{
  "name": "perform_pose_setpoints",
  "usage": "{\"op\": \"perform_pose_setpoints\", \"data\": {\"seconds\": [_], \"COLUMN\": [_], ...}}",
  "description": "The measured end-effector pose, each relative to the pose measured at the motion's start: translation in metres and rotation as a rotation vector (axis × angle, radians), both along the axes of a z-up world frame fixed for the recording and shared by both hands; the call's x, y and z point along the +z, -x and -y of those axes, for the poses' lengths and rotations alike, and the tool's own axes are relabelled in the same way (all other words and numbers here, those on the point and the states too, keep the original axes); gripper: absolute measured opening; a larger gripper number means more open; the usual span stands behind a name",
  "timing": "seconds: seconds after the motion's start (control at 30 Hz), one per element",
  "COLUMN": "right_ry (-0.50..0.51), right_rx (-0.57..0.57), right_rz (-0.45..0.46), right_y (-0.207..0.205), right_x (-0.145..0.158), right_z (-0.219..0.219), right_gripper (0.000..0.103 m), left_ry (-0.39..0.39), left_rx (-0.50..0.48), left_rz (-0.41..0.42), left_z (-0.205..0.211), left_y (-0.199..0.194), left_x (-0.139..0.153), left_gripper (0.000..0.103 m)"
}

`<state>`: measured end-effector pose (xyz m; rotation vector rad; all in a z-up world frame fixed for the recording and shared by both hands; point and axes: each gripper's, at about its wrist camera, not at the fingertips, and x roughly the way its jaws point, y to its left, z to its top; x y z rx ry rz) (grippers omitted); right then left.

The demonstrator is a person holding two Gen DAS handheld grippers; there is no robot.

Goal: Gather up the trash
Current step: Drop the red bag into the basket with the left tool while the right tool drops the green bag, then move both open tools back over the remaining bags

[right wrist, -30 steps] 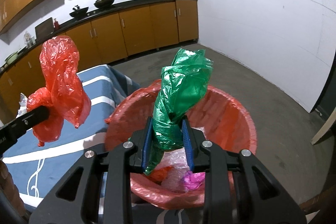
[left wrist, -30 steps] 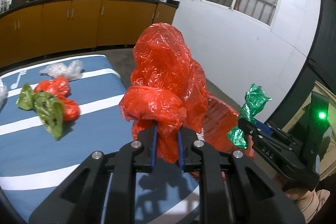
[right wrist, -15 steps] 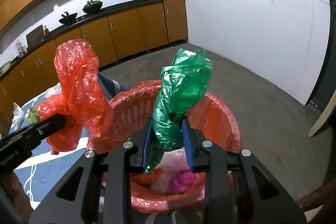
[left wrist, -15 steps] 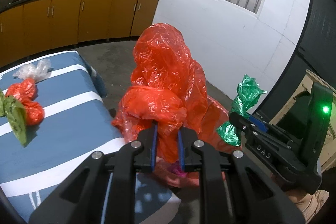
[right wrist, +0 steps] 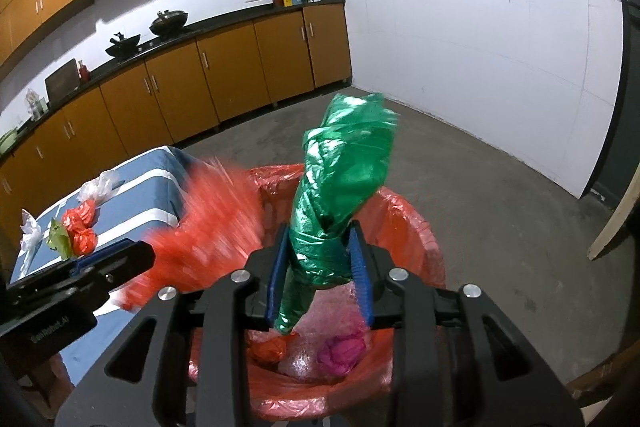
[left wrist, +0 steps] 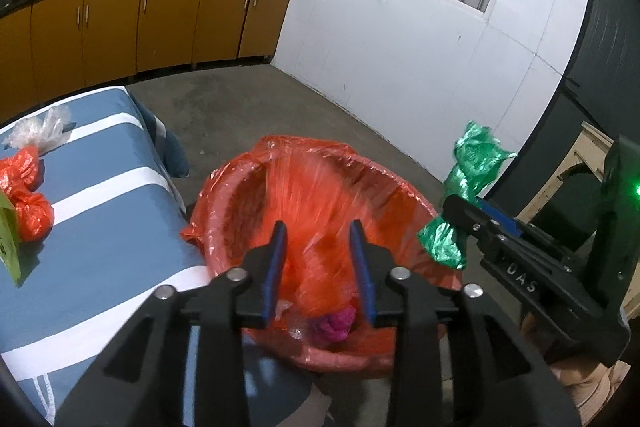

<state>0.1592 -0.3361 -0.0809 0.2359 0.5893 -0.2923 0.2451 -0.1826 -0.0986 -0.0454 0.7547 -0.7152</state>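
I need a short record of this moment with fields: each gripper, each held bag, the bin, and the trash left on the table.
left gripper: jaws just opened, nothing clamped
red bag: blurred, dropping toward the bin
right gripper: jaws just opening, green bag between the pads, contact unclear
bin: red liner, pink and orange wads inside
table: red, clear and green pieces remain

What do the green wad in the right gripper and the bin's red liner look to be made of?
Green wad: thin plastic film, glossy, judging by sharp crinkles and bright glints. Red liner: likely the same sort of film, translucent, wrinkled and shiny, draped loosely over the bin rim.
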Motion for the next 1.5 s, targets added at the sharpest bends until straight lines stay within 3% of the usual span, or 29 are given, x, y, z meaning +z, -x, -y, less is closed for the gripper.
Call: {"op": "perform_pose_setpoints", "data": {"seconds": [0.13,0.27,0.47,1.13,1.5], "right_ry": [-0.006,0.0,0.001,0.031,0.028], "right_rx": [-0.004,-0.007,0.013,0.294,0.58], "right_rz": [0.001,-0.009,-0.01,-0.014,0.036], "right_y": [0.003,0.004,0.005,-0.035,-0.086], "right_x": [0.0,-0.002,-0.002,0.012,0.029], "right_z": [-0.001,-0.001,-0.01,-0.11,-0.213], "right_gripper": [0.046,0.051,0.058,0.058,0.052], "left_ry": [-0.01,-0.036,-0.088,-0.149,-0.167], "left_rx": [0.03,0.104,0.223,0.587,0.801], "left_rz": [-0.004,0.036,0.075,0.05,0.059], "left_z": [-0.012,-0.035,-0.077,-0.216,-0.295], "left_y": [-0.001,0.004,0.014,0.014,0.024], "left_x": [-0.002,0.001,0.004,0.0,0.0], "left_gripper": [0.041,0.06,0.071,0.075,0.076]}}
